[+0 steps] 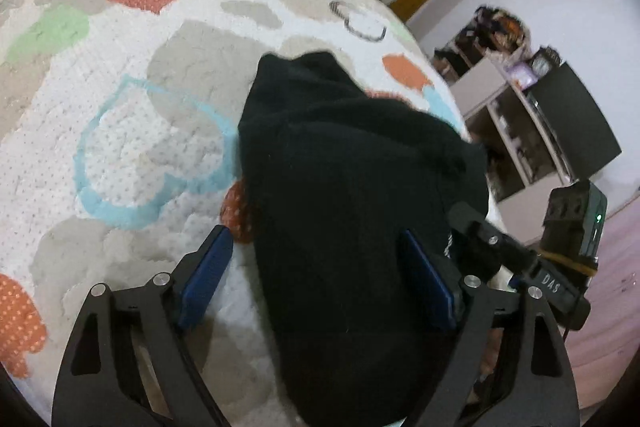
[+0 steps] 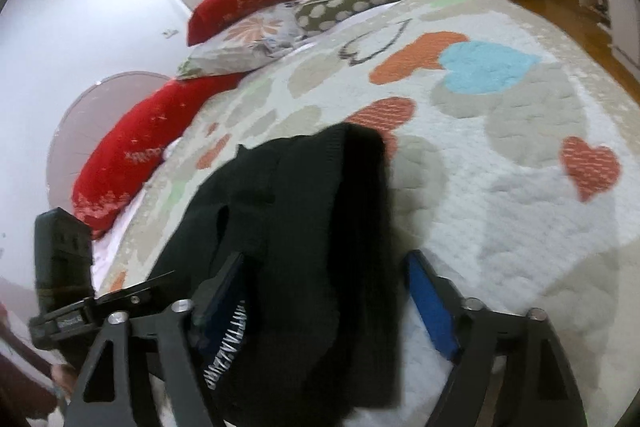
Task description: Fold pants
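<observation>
On bedspread (image 2: 500, 187): black pants (image 1: 344, 187) bunched, part-folded, more folds left by our est.; left gripper (image 1: 316, 279) & right gripper (image 2: 326, 299) both spread wide, straddling cloth, not clamping.

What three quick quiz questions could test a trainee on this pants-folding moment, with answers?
1. True or false: the black pants lie on a bed cover printed with hearts.
2. Which is right for the left tool? A) shut on a pillow B) open, with the pants between its fingers C) out of view
3. Fill in: in the right wrist view, the right tool is ____, with the pants between its blue pads.

Key: 1 true; 2 B; 3 open
</observation>
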Demonstrator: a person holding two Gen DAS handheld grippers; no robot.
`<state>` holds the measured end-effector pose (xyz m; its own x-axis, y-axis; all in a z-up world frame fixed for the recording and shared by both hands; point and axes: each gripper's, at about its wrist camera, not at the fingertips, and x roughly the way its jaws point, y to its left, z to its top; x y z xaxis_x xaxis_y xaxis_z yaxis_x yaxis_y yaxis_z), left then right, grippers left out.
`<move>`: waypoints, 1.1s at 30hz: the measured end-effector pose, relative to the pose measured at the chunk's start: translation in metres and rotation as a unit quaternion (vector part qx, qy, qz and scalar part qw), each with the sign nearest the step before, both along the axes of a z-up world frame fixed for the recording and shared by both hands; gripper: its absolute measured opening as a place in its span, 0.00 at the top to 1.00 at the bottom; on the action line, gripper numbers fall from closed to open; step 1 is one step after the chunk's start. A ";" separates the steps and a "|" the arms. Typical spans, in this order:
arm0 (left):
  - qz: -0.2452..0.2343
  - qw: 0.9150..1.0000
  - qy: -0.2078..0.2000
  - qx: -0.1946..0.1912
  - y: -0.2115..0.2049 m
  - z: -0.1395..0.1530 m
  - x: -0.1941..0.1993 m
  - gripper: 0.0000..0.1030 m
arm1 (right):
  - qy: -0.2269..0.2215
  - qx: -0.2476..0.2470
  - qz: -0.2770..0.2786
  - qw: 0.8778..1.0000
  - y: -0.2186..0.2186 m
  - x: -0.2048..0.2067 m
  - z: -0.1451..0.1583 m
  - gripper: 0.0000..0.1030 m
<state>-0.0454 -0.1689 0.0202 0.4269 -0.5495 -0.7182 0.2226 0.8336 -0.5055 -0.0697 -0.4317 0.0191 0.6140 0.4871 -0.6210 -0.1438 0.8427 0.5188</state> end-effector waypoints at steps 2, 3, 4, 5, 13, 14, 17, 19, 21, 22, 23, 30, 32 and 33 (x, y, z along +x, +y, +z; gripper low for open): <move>-0.020 1.000 -0.012 0.017 -0.009 0.003 -0.001 0.30 | 0.003 0.005 0.007 1.000 0.006 0.004 0.001 0.54; -0.027 0.999 -0.016 0.019 -0.011 0.004 -0.001 0.38 | 0.002 0.004 0.010 1.000 0.009 0.004 0.003 0.58; -0.031 0.999 -0.020 0.025 -0.012 0.009 -0.002 0.43 | -0.003 0.005 0.011 1.000 0.012 0.003 0.008 0.60; -0.035 0.999 -0.026 0.028 -0.010 0.013 -0.003 0.54 | -0.008 0.006 0.010 1.000 0.014 0.001 0.014 0.62; -0.036 0.995 -0.087 0.046 0.044 0.077 -0.009 0.65 | -0.049 0.061 0.058 0.995 0.058 0.000 0.064 0.64; -0.032 0.994 -0.087 0.050 0.054 0.080 -0.008 0.65 | -0.051 0.065 0.063 0.995 0.068 0.004 0.065 0.64; -0.001 0.994 -0.079 0.077 0.081 0.071 -0.003 0.61 | -0.032 0.049 0.059 0.997 0.095 0.019 0.053 0.55; 0.039 0.989 -0.047 0.133 0.095 0.048 0.001 0.60 | 0.002 0.037 0.054 0.998 0.104 0.029 0.037 0.52; 0.067 0.986 -0.010 0.151 0.110 0.025 0.001 0.53 | 0.019 0.013 0.040 0.999 0.105 0.030 0.030 0.52; 0.083 0.988 -0.015 0.131 0.120 0.023 -0.003 0.49 | 0.015 0.010 0.037 0.999 0.104 0.028 0.032 0.52; 0.087 0.989 -0.018 0.120 0.125 0.025 -0.008 0.47 | 0.006 0.013 0.039 0.999 0.101 0.025 0.036 0.52; 0.110 0.980 -0.078 0.145 0.126 0.055 -0.033 0.47 | -0.062 -0.038 0.108 0.992 0.144 0.018 0.076 0.52; 0.105 0.980 -0.078 0.151 0.119 0.051 -0.034 0.47 | -0.059 -0.055 0.117 0.990 0.159 0.027 0.071 0.52; 0.102 0.979 -0.076 0.160 0.115 0.046 -0.031 0.47 | -0.055 -0.062 0.119 0.989 0.164 0.031 0.067 0.52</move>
<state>-0.0766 -0.0537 0.0662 0.6198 -0.1995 -0.7589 0.0877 0.9787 -0.1857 -0.0384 -0.2680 0.0858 0.5586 0.5510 -0.6200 -0.3961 0.8340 0.3843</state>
